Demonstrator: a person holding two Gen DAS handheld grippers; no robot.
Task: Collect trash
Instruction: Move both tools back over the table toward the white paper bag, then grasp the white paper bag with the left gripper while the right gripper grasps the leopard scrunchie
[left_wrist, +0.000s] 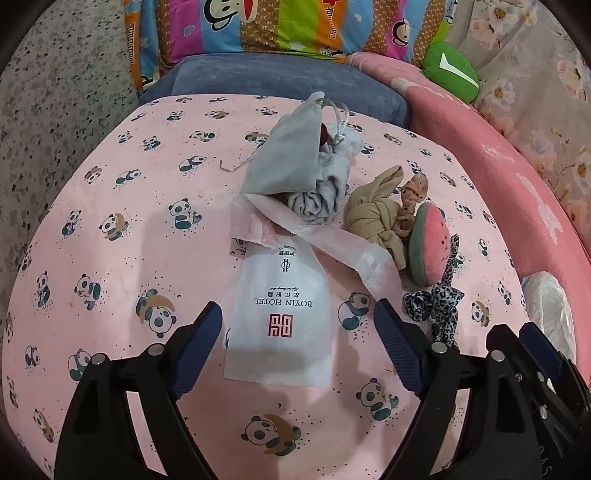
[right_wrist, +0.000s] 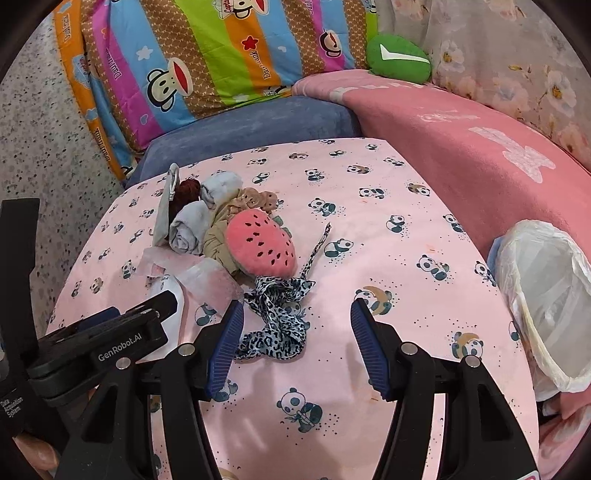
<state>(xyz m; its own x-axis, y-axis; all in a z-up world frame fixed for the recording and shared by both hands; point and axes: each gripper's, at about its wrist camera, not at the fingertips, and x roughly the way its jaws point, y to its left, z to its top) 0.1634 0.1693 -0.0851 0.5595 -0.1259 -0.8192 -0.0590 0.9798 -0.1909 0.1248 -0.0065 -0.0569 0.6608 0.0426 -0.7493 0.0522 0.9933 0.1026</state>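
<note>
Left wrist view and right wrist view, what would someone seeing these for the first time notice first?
Most striking is the white Boyin Hotel packet lying flat on the pink panda sheet, framed by the open left gripper. Just beyond it sits a heap of rolled cloths with a watermelon-slice plush and a leopard-print ribbon, the ribbon beside the open right gripper. At the sheet's right edge is a bin lined with a white bag.

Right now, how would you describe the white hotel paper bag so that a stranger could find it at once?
Look at the pink panda-print sheet and the pile of soft things in its middle. At the near edge of that pile, between the open fingers of the left gripper, lies the white paper bag. It alone is flat and carries red and black printed lettering.
</note>
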